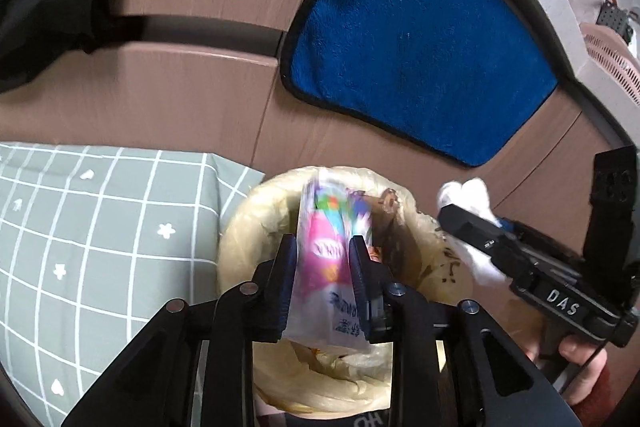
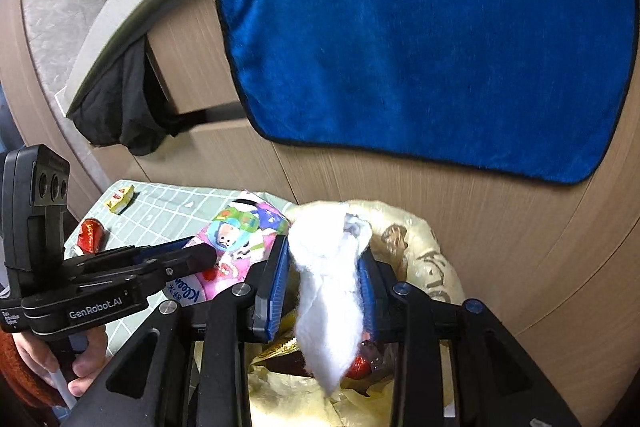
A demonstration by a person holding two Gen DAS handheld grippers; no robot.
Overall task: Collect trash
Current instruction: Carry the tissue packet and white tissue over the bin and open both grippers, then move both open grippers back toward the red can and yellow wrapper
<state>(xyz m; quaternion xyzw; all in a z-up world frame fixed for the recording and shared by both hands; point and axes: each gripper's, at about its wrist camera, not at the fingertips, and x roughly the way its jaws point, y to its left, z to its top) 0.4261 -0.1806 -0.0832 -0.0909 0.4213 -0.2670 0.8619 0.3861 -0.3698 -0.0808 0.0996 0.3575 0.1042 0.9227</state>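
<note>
My left gripper (image 1: 324, 247) is shut on a pink tissue packet (image 1: 326, 259) with cartoon print and holds it over the trash bin (image 1: 236, 227), which has a yellowish bag liner. The packet also shows in the right wrist view (image 2: 236, 239). My right gripper (image 2: 324, 259) is shut on a wad of white tissue (image 2: 328, 287) above the same bin (image 2: 436, 267). In the left wrist view the right gripper (image 1: 472, 223) sits at the bin's right rim with the white tissue (image 1: 468, 195). Wrappers lie inside the bin.
A blue towel (image 1: 412, 39) hangs on the brown cabinet front behind the bin. A grey checked cloth (image 1: 100, 227) covers a surface left of the bin. On it lie a red can (image 2: 90, 235) and a small yellow-red packet (image 2: 119, 201). A black cloth (image 2: 124, 107) hangs from the counter.
</note>
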